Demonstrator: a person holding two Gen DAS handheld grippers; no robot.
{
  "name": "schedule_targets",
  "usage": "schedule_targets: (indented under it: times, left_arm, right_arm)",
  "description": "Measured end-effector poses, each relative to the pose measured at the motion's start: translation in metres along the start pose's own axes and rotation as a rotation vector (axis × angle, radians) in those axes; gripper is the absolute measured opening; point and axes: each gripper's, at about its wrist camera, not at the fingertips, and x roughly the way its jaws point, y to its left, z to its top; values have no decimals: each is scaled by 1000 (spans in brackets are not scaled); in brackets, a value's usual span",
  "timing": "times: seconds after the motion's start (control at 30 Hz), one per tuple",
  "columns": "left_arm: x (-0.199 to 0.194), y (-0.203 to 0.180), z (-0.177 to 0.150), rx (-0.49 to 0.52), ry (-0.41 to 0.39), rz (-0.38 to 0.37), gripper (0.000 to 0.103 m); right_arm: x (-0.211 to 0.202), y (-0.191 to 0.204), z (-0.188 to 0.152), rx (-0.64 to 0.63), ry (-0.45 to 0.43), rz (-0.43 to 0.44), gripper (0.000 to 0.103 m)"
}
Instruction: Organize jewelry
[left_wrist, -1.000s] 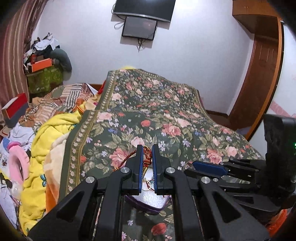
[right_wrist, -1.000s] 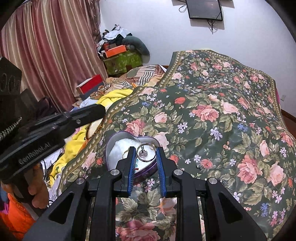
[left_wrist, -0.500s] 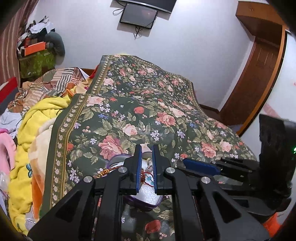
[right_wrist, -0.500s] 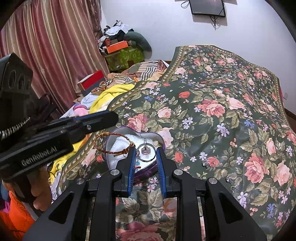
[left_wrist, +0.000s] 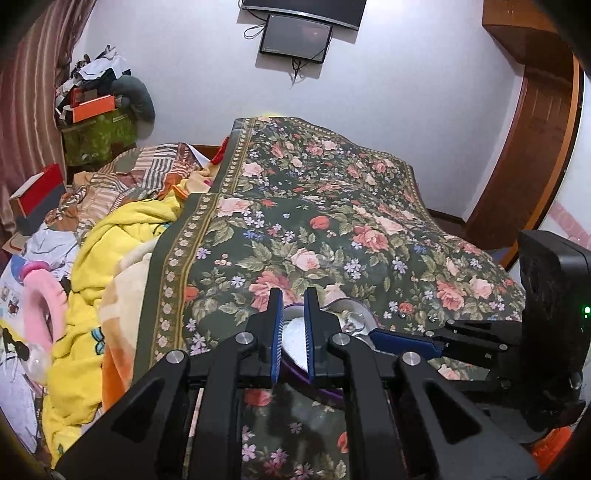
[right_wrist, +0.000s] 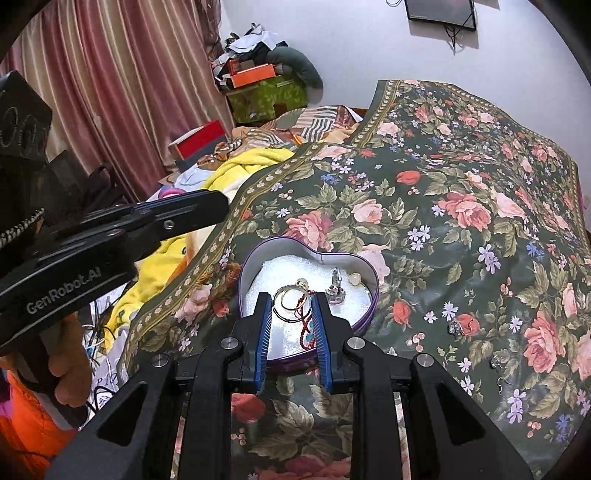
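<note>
A purple heart-shaped tin (right_wrist: 364, 275) with white lining sits on the floral bedspread (right_wrist: 461, 206). Inside lie gold rings (right_wrist: 286, 301), a red bead bracelet (right_wrist: 304, 325), a silver ring (right_wrist: 335, 286) and a small pale piece (right_wrist: 355, 278). My right gripper (right_wrist: 291, 301) is open just above the tin's near edge, holding nothing. My left gripper (left_wrist: 293, 295) is open and empty above the tin (left_wrist: 354, 306); in the right wrist view it (right_wrist: 221, 203) hovers left of the tin. Small loose jewelry pieces (right_wrist: 455, 328) lie on the bedspread to the right.
Yellow and striped blankets (left_wrist: 107, 236) are piled along the bed's left side. Boxes and clothes (right_wrist: 258, 88) are stacked in the far corner by the curtain (right_wrist: 110, 92). A wooden door (left_wrist: 524, 155) stands at the right.
My left gripper has let go of the red bracelet, which now lies in the tin, and has lifted up and back. My right gripper has moved slightly closer over the tin.
</note>
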Motion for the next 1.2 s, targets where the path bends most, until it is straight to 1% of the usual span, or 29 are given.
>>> schedule_targets:
  times: [0.03,0.1,0.17,0.23,0.3,0.43,0.57,0.67,0.8,0.87,0.9,0.93,1.0,1.1,1.2]
  left_arm:
    - [-2,1,-1,5,-2,9,18]
    - [-7,6,-6,16,-11,42,47]
    - [-13,13,-13,31,-18,92,51]
    - [-13,21,-20,39,8,121,52]
    - [-10,32,-31,33,52,146,52]
    - [-6,49,-51,5,126,168,52]
    - [-12,63,-67,-30,154,174,52]
    - [-20,70,-75,-52,157,162,52]
    - [-29,80,-83,-52,170,205,52]
    - [-35,90,-83,-83,168,226,52]
    - [-37,94,-82,-101,164,232,52]
    - [-41,99,-80,-125,152,242,52]
    - [-50,107,-74,-158,125,256,52]
    - [-64,114,-63,-181,72,268,52]
    - [-68,119,-58,-165,56,307,52]
  right_arm:
    - [0,0,0,1,1,1,20]
    - [-1,-1,0,4,0,1,20]
    - [-2,0,-1,5,-2,2,20]
    - [0,0,0,2,1,3,20]
    - [1,2,0,-2,4,0,20]
    - [2,3,0,-8,4,-7,20]
    - [2,3,0,-5,4,-14,20]
    - [3,3,1,0,4,-17,20]
    - [6,3,1,3,16,-18,20]
    - [8,3,1,6,28,-14,20]
    - [10,3,1,10,35,-12,23]
    - [10,3,0,13,40,-9,25]
    - [10,3,-1,15,42,-9,33]
    - [7,4,-1,10,35,-15,34]
    - [2,3,-1,16,24,-12,34]
